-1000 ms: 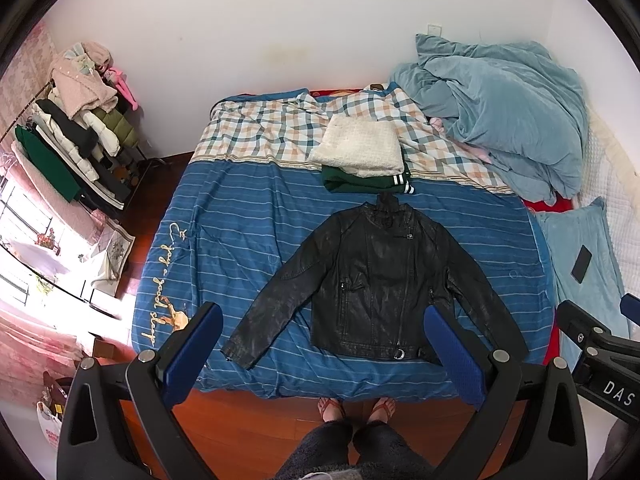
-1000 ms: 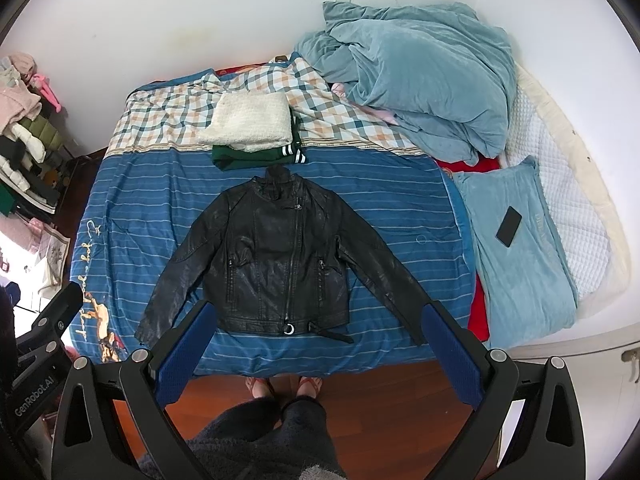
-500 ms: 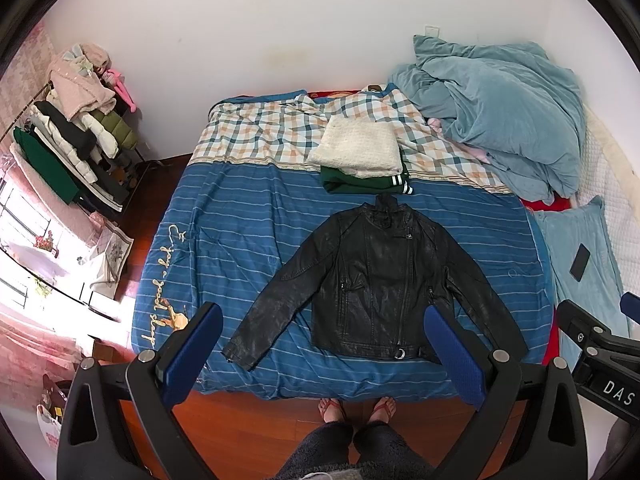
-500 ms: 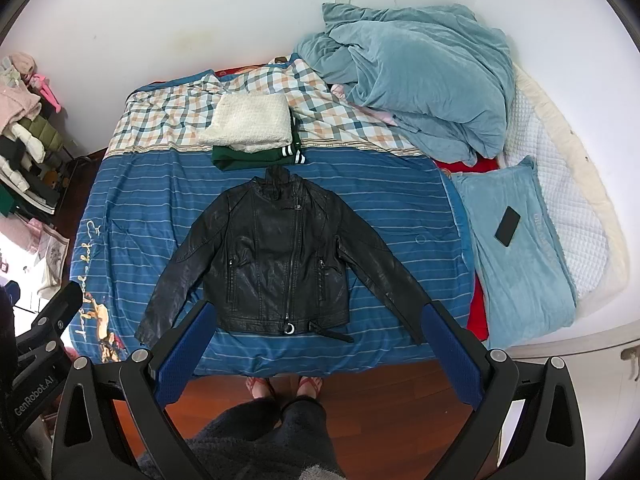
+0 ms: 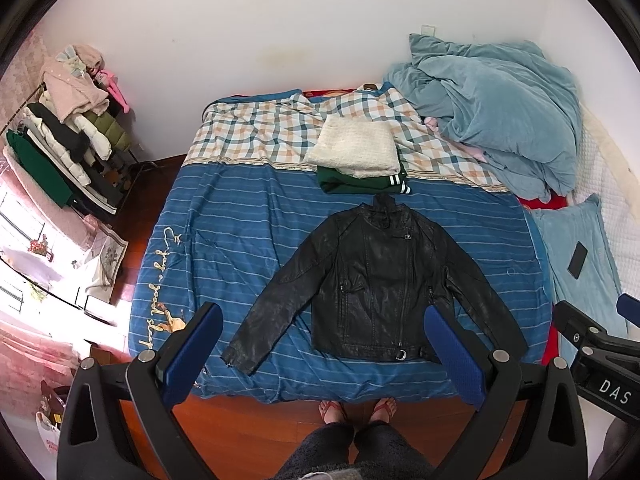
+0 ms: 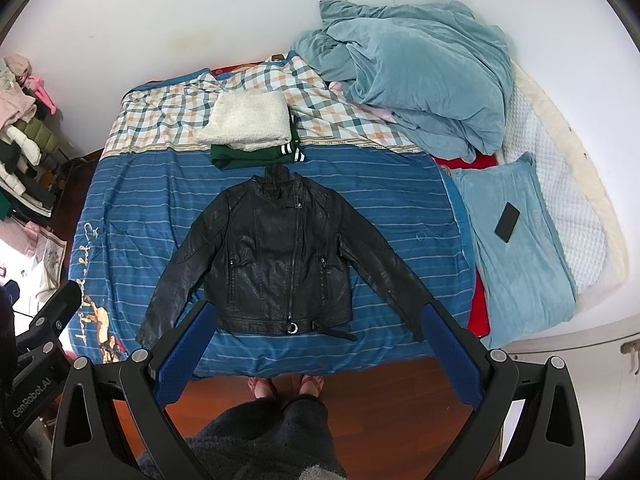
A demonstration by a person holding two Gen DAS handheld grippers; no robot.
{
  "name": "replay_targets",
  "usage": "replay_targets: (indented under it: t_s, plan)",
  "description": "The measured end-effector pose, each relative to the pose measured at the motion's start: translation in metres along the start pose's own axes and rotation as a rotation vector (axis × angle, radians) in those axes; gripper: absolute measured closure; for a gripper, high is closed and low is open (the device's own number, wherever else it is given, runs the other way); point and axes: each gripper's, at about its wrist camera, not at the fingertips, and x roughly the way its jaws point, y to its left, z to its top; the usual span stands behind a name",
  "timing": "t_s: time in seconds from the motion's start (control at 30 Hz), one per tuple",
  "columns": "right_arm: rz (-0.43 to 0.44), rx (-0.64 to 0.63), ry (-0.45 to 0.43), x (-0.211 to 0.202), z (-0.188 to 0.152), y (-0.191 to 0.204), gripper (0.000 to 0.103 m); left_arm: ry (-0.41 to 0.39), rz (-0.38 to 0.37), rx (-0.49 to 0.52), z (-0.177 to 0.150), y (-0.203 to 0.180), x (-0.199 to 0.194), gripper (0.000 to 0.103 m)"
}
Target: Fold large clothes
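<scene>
Lying flat at the centre of both frames, a black leather jacket (image 5: 380,280) spreads front-up on a blue striped bedspread (image 5: 240,240), sleeves angled outward.

Its glossy, creased hide shows a diagonal zip, two zipped pockets, a stand collar and a buckled belt at the hem near the bed's lower edge. Just above the collar, a folded cream knit sweater (image 5: 354,152) sits on a folded dark green garment with white stripes (image 5: 362,186), over a checked blanket (image 5: 260,136). A crumpled pale-blue velvety duvet (image 6: 420,76) fills the upper right; a black phone (image 6: 507,221) rests on a light-blue pillow (image 6: 516,260). The left gripper (image 5: 324,354) and right gripper (image 6: 316,354), with blue padded fingers, hang spread wide and hold nothing, above the bed's near edge.
</scene>
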Motion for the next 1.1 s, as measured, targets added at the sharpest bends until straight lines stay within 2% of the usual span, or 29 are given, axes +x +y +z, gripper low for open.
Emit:
replay_targets:
  t_s: [0.07,0.2,0.33,0.37,0.4,0.47,0.53,0.6,0.67,0.77,0.87,0.9,0.97,1.03,1.1]
  plan:
    - [0.029,0.027,-0.001,0.008,0.002,-0.005,0.000,-0.014,0.002,0.014,0.002,0.001,0.007,0.000]
    - [0.090,0.119,-0.043,0.050,0.001,-0.028,0.000,-0.063,0.034,0.045,0.005,-0.002,0.041,0.000]
    - [0.038,0.300,0.001,0.123,-0.011,-0.074,0.001,-0.080,0.078,0.060,0.004,-0.007,0.094,0.000]
    - [0.033,0.359,0.016,0.143,-0.017,-0.092,0.006,-0.076,0.102,0.071,0.003,-0.013,0.115,0.000]
    - [0.031,0.423,0.055,0.169,-0.025,-0.113,0.018,-0.070,0.116,0.076,0.003,-0.016,0.129,0.000]
    - [0.066,0.525,0.115,0.219,-0.045,-0.147,0.028,-0.053,0.128,0.065,0.001,-0.026,0.165,0.000]
    - [0.066,0.644,0.181,0.270,-0.071,-0.183,0.029,-0.031,0.131,0.036,-0.002,-0.039,0.203,0.000]
    - [0.079,0.770,0.222,0.321,-0.101,-0.219,0.029,0.019,0.168,0.044,-0.007,-0.056,0.245,0.000]
    - [0.109,0.893,0.233,0.374,-0.135,-0.253,0.029,0.075,0.240,0.134,-0.016,-0.079,0.286,0.000]
    - [0.130,1.030,0.265,0.456,-0.176,-0.291,0.029,0.141,0.241,0.213,-0.031,-0.099,0.334,0.000]
    - [0.170,1.232,0.238,0.526,-0.215,-0.321,0.029,0.192,0.254,0.286,-0.045,-0.115,0.379,0.000]
    - [0.206,1.324,0.210,0.549,-0.232,-0.333,0.029,0.192,0.274,0.321,-0.049,-0.123,0.396,0.000]
    - [0.205,1.452,0.169,0.578,-0.256,-0.350,0.029,0.172,0.324,0.393,-0.059,-0.137,0.427,0.000]
    - [0.246,1.603,0.080,0.597,-0.281,-0.362,0.029,0.193,0.339,0.429,-0.064,-0.147,0.455,0.000]
    - [0.280,1.701,-0.020,0.603,-0.292,-0.367,0.031,0.221,0.333,0.439,-0.066,-0.153,0.480,0.000]
